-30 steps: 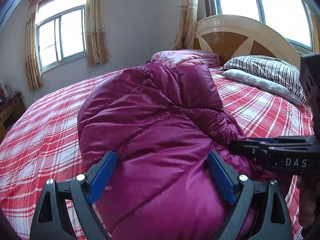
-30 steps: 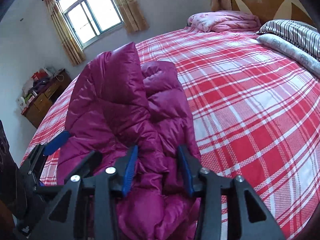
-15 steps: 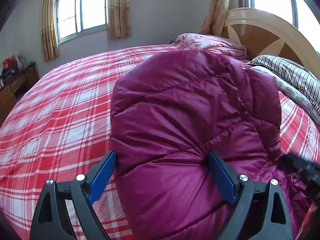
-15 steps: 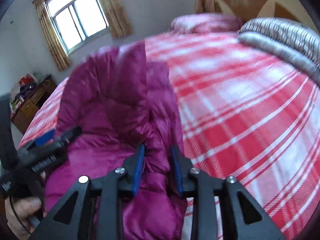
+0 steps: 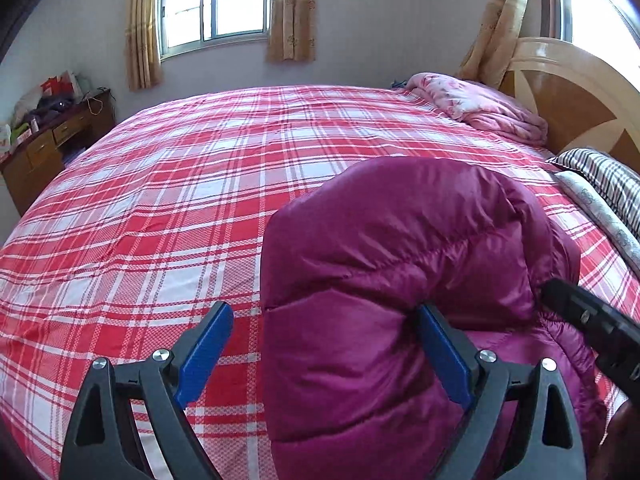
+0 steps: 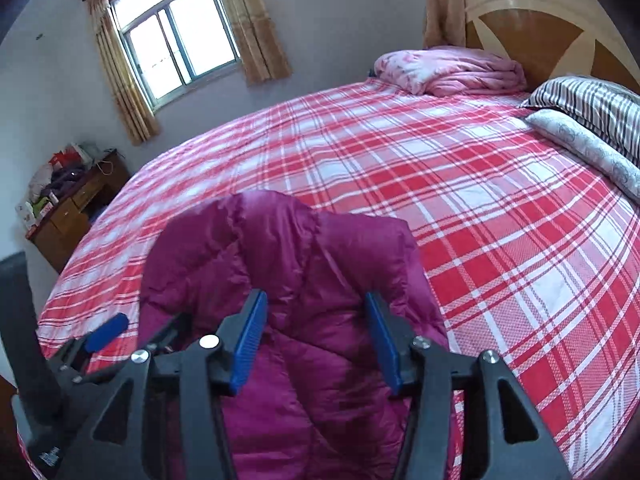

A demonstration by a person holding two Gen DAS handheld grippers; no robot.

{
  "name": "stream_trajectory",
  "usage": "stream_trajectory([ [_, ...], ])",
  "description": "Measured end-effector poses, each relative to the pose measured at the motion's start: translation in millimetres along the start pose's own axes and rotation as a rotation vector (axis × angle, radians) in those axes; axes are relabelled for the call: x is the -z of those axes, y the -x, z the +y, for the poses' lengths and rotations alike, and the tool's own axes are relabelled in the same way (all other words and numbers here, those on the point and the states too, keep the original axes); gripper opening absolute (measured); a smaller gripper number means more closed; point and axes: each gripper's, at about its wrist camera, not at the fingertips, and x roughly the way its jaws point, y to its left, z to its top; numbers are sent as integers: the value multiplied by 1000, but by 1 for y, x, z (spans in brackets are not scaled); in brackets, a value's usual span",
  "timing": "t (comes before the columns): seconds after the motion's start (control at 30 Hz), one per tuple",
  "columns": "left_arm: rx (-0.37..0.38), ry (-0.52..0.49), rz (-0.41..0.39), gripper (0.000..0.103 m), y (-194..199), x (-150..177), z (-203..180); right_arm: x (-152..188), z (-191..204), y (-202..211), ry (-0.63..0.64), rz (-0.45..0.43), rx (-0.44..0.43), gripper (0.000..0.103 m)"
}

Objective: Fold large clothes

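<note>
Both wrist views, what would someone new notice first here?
The puffy magenta down jacket bunched at the near edge of the bed, on the red plaid bedspread that fills both views. Then the blue-padded left gripper and right gripper, both open over the jacket.

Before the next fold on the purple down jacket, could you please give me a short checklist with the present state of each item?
1. Right gripper let go: ok; its jaws have just been opening, and the jacket lies loose between them.
2. Left gripper free: ok; jaws wide, one pad touching only.
3. Jacket on the bed: ok.
4. Fold flat and neat: not ok; it bulges.
5. Sleeves tucked in: cannot tell.
6. Pillows away from the jacket: ok.
</note>
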Motion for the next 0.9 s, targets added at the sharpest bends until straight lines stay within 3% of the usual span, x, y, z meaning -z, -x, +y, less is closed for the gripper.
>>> stream_trajectory([
  [0.13,10,14,33,101,-17,7,-3,11,-23,-13,-23,6,7,54],
  [0.53,9,10,121,102,-42,13,-14,24,-38,-30,-71,39,-13,57],
  [0.9,-2,1,147,102,-50,16,-18,25,-43,-39,-83,71,-7,60],
])
